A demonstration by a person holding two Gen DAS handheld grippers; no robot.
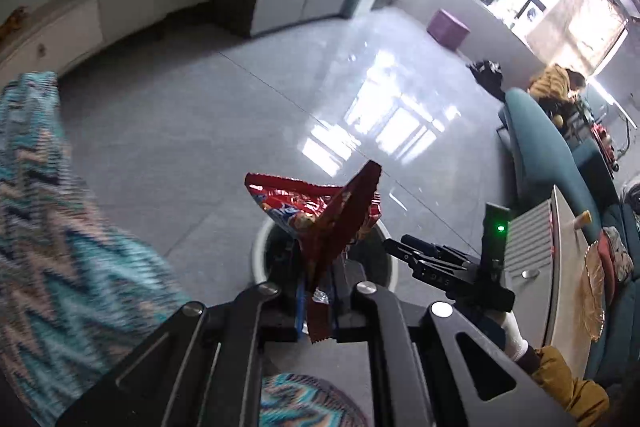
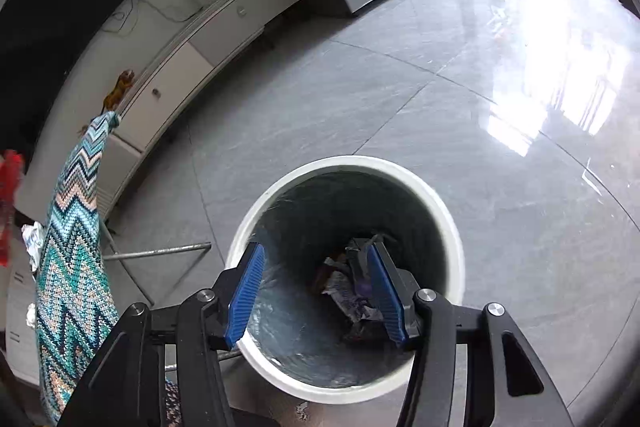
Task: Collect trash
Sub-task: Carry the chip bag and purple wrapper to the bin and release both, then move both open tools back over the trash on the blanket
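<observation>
My left gripper (image 1: 316, 311) is shut on a red snack wrapper (image 1: 320, 219), which sticks up above the white round trash bin (image 1: 262, 243) on the floor. My right gripper (image 2: 316, 291) is open and empty, its blue pads (image 2: 246, 291) spread just above the bin's white rim (image 2: 452, 227). Crumpled wrappers and paper (image 2: 352, 291) lie at the bottom of the bin. The right gripper also shows in the left wrist view (image 1: 424, 259), to the right of the bin.
A zigzag knitted blanket (image 1: 60, 227) hangs at the left, also in the right wrist view (image 2: 76, 259). A low white cabinet (image 2: 192, 59) runs along the wall. A teal sofa (image 1: 548, 155) and a light table (image 1: 560, 251) stand at the right. Grey tiled floor (image 2: 400, 107) surrounds the bin.
</observation>
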